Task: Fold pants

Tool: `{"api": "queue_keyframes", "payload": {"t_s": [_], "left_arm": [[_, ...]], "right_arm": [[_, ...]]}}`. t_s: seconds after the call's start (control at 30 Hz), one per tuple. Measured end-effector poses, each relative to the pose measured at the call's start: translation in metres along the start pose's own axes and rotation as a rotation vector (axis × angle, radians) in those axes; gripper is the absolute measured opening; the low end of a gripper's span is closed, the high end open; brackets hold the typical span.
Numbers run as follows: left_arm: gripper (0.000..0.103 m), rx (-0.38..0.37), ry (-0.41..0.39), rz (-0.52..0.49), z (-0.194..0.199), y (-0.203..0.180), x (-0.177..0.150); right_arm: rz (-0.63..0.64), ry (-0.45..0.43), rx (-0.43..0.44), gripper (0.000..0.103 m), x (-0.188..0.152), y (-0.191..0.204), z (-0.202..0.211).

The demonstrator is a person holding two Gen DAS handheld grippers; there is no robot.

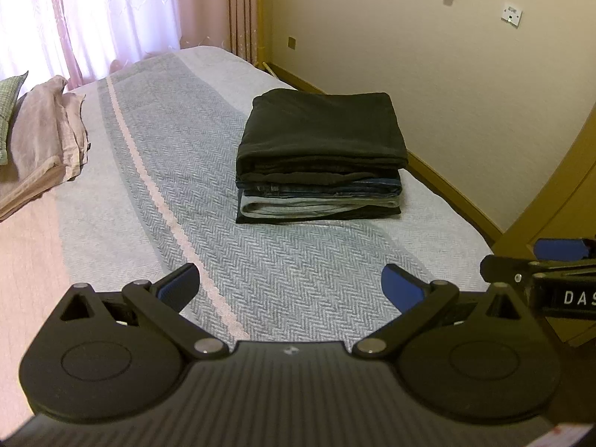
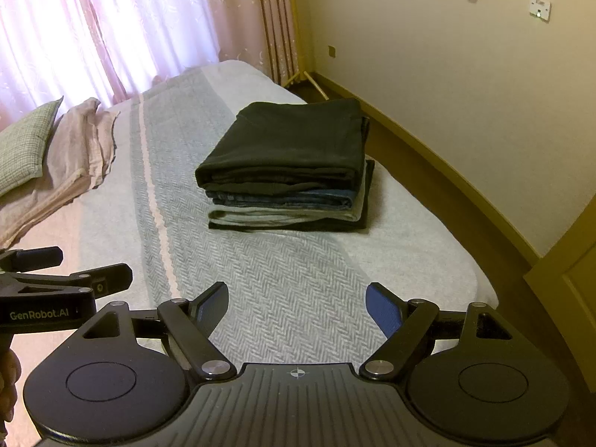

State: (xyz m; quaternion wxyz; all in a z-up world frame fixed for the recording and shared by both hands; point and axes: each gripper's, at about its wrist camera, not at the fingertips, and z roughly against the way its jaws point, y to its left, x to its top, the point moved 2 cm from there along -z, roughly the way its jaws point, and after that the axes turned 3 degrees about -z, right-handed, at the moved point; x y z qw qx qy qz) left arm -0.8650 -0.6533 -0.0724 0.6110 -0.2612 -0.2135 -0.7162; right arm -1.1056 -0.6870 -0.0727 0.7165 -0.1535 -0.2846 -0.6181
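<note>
A stack of folded pants [image 1: 320, 156] [image 2: 287, 171] lies on the bed, a black pair on top, blue denim and a grey pair beneath. My left gripper [image 1: 290, 285] is open and empty, held back from the stack above the herringbone blanket [image 1: 260, 279]. My right gripper [image 2: 296, 303] is also open, with nothing between its blue pads. Each gripper shows in the other's view: the right gripper [image 1: 529, 264] at the right edge, the left gripper [image 2: 74, 272] at the left edge. Neither touches the stack.
Folded pink bedding [image 1: 41, 141] [image 2: 70, 156] and a green checked pillow [image 2: 26, 145] lie at the bed's left. Pink curtains [image 2: 111, 29] hang behind. A cream wall [image 1: 447, 93] and the bed's right edge [image 2: 465, 260] border the stack, with a wooden door [image 2: 570, 298] on the right.
</note>
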Motion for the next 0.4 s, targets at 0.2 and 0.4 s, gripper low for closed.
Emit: {"api": "queue_keyframes", "payload": {"t_s": [0.2, 0.4], "left_arm": [[0.102, 0.002, 0.004, 0.003, -0.0024, -0.0005, 0.0013], [0.102, -0.009, -0.014, -0.004, -0.0020, -0.0018, 0.0001]], "right_arm": [[0.001, 0.004, 0.003, 0.078, 0.0010, -0.0004, -0.0037], [-0.002, 0.009, 0.010, 0.078, 0.0023, -0.0012, -0.0071]]}}
